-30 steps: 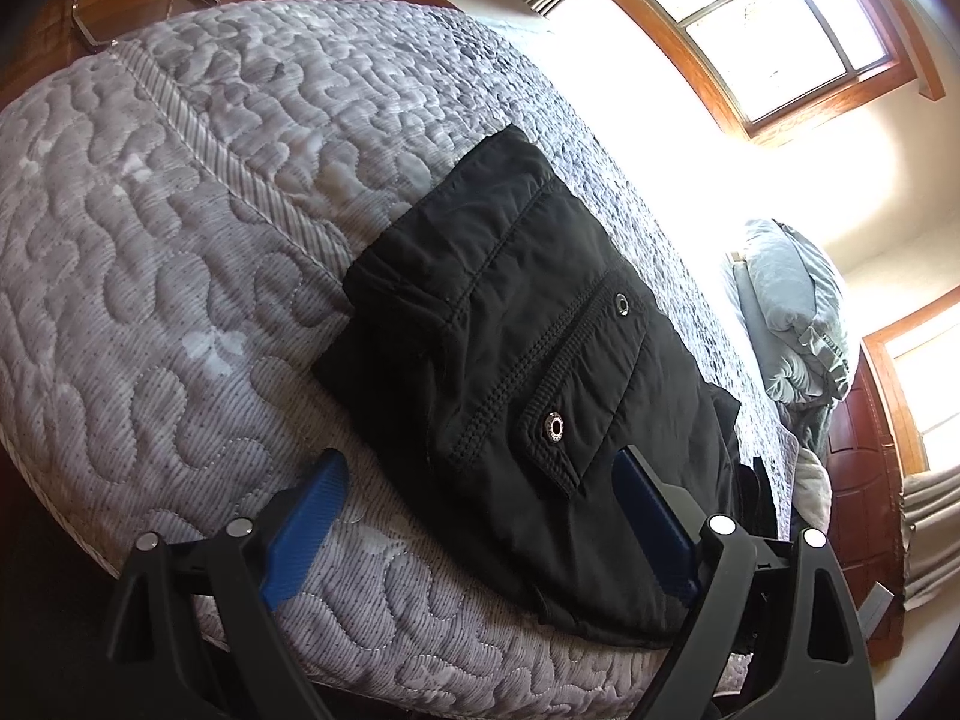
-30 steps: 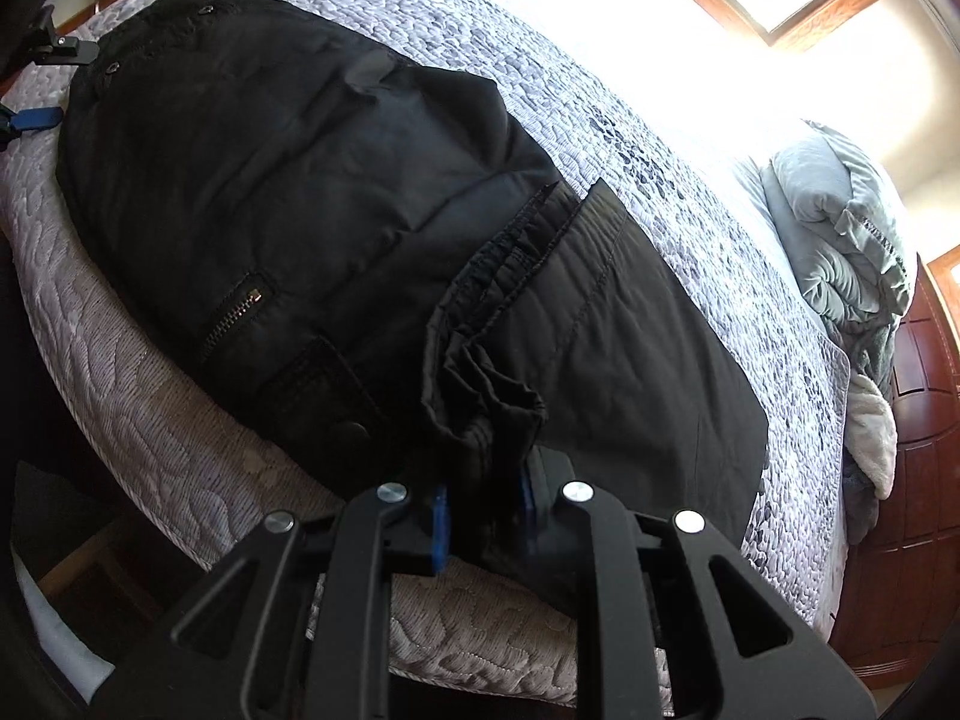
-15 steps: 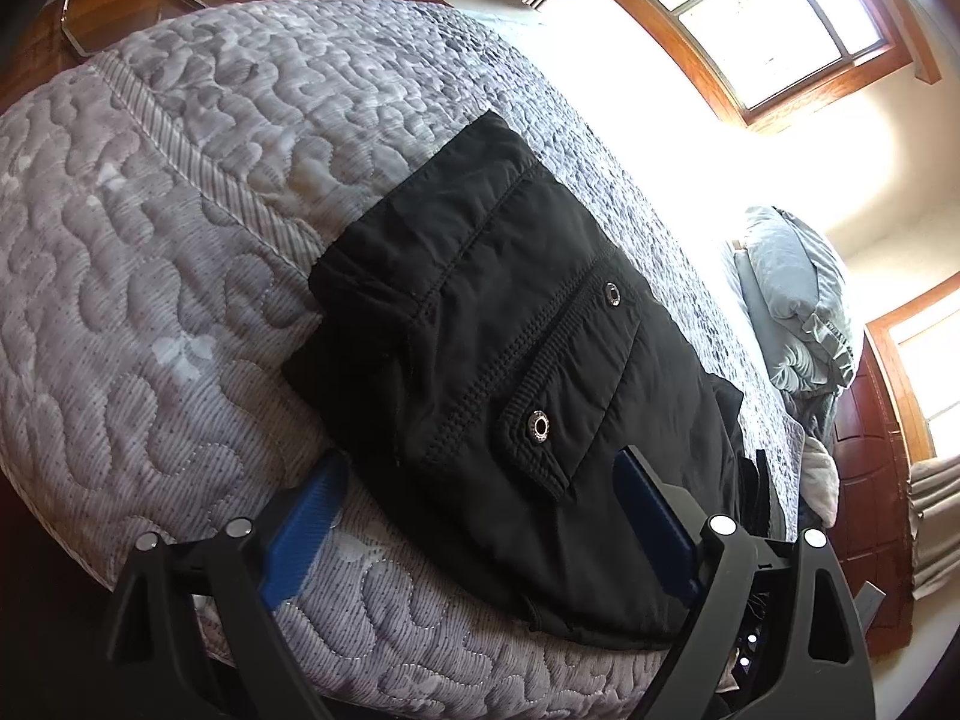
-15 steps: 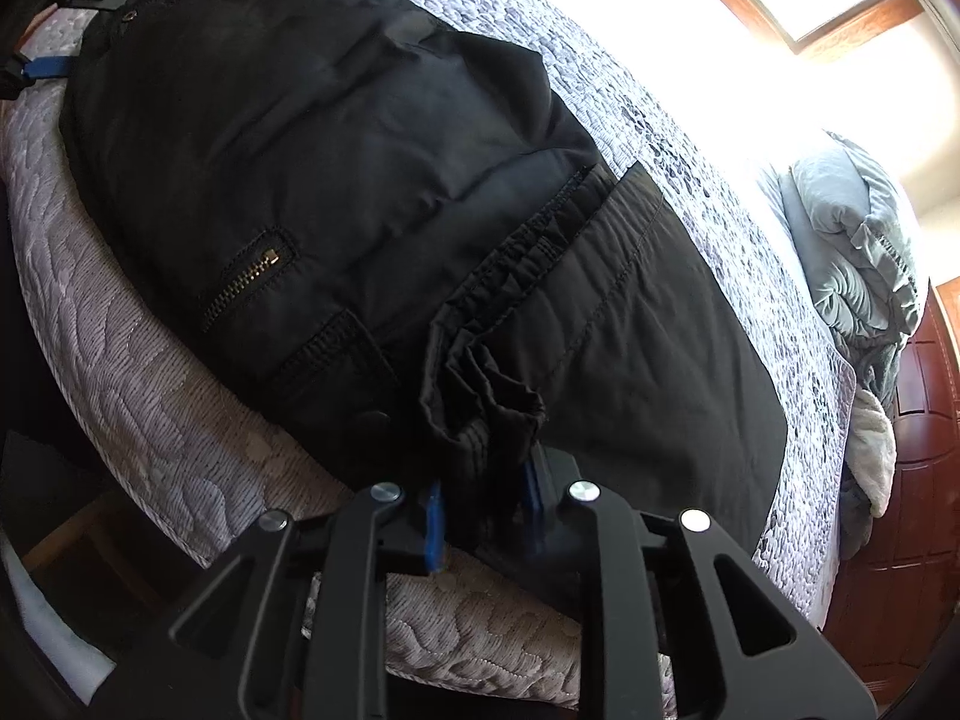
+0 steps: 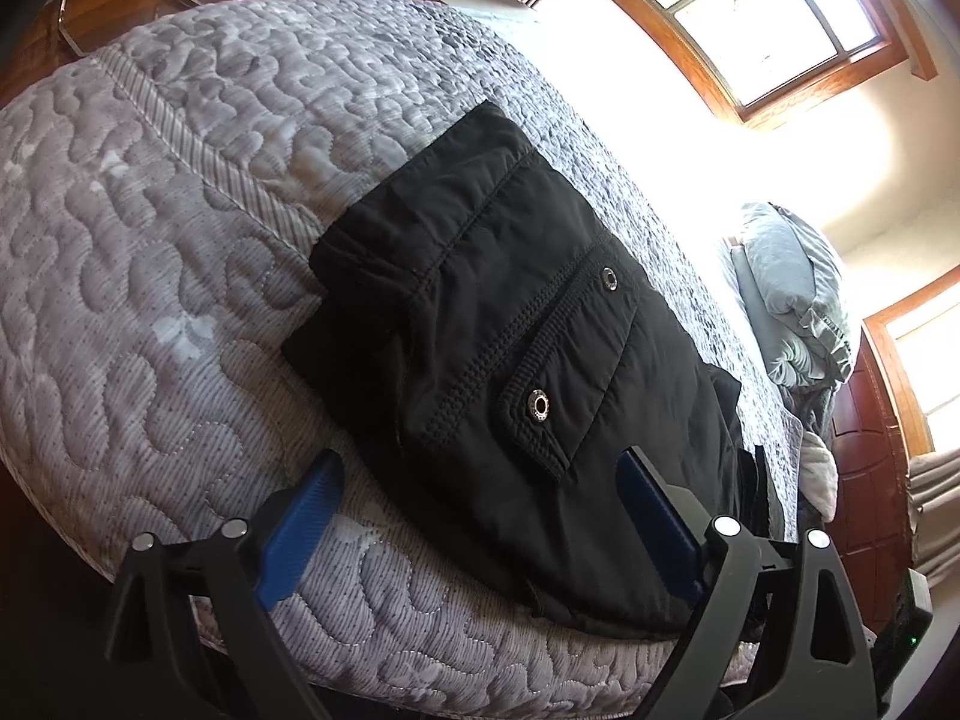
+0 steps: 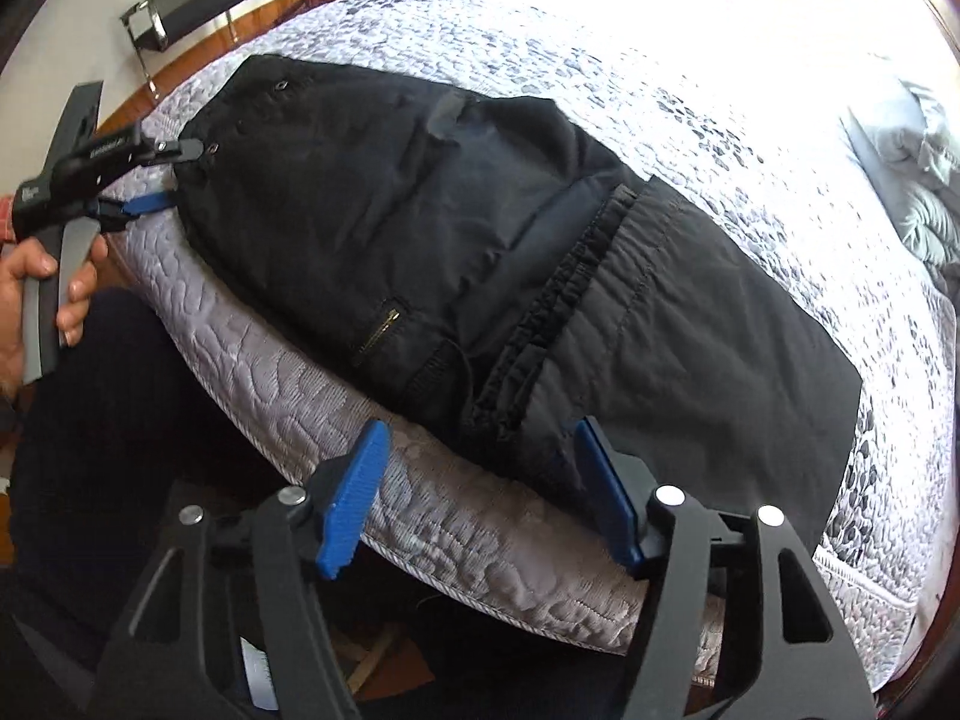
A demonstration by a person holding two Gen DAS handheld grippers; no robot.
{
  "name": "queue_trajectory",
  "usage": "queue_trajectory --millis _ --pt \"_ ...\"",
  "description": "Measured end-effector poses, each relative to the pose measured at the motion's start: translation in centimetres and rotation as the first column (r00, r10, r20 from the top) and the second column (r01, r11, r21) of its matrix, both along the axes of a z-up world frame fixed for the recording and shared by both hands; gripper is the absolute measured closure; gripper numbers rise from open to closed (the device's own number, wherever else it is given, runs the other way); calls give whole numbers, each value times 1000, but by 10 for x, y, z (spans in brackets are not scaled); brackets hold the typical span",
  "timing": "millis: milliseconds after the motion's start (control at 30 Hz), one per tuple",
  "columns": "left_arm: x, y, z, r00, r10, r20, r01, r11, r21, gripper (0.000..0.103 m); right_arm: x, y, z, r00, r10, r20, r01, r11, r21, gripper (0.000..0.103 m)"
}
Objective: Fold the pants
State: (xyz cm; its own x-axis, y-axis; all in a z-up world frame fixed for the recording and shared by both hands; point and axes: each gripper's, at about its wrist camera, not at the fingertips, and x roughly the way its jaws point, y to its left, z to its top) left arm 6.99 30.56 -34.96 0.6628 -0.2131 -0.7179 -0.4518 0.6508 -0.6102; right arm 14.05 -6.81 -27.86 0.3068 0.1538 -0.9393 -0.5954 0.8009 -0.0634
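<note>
black pants lying folded on bed, both claws spread

the black pants are lying folded on the grey quilted mattress of the bed, near its front edge. in the left wrist view the left claw is hovering just off the near edge of the pants, blue pads spread wide and gripping nothing; the right pad is sitting over the black fabric, the left pad over the bare mattress. a snap pocket flap is facing up on the pants.

in the right wrist view the right claw is also standing spread apart, empty, just in front of the bunched elastic hem at the pants edge. the left claw is showing at far left beside the pants end, held in the person's left hand, its fingers apart. a grey pillow is lying at the far end of the bed, well apart from the pants. a window is glaring bright behind.
</note>
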Motion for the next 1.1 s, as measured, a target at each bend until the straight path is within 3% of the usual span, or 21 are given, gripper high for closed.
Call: queue_trajectory --millis 167,233,333,400,467,533,567,633,733,800,867,967,1100 --pt "-3 5 -1 1000 6 17 -6 1000 -28 9 22 -23 -5 987 -156 -43 159 985 73 66" --pt "-5 10 -3 1000 20 21 -19 998 -54 9 30 -23 -22 980 -179 -88 185 981 56 66" --pt "-8 20 -6 998 48 31 -45 993 -112 9 38 -10 -43 977 -136 -167 141 990 16 66" --pt "-11 29 -10 994 95 48 -84 978 -192 7 45 -1 -43 969 -109 -220 117 993 24 61" --pt "-14 39 -15 989 136 55 -117 957 -265 7 59 13 -21 968 -64 -244 82 994 67 61" --pt "-17 46 -20 983 176 56 -148 934 -324 7 81 36 6 960 15 -280 21 992 124 45" --pt "-17 50 -22 979 194 56 -163 923 -348 7 94 53 18 948 76 -309 -28 987 157 32" --pt "-17 54 -26 975 216 60 -177 907 -381 6 123 97 42 923 209 -324 -147 968 206 31" --pt "-18 62 -30 967 249 50 -206 886 -416 6 168 170 58 856 374 -357 -301 922 245 26" --pt "-16 64 -31 965 259 45 -216 878 -428 6 190 218 58 795 471 -383 -407 882 239 14" --pt "-14 65 -33 961 275 39 -231 869 -438 6 209 269 42 707 535 -462 -485 843 233 13" --pt "-14 64 -35 953 300 34 -253 856 -451 6 222 331 6 601 589 -540 -581 786 211 13" --pt "-16 60 -37 945 325 29 -279 852 -443 6 214 385 -45 507 616 -603 -656 730 194 13"
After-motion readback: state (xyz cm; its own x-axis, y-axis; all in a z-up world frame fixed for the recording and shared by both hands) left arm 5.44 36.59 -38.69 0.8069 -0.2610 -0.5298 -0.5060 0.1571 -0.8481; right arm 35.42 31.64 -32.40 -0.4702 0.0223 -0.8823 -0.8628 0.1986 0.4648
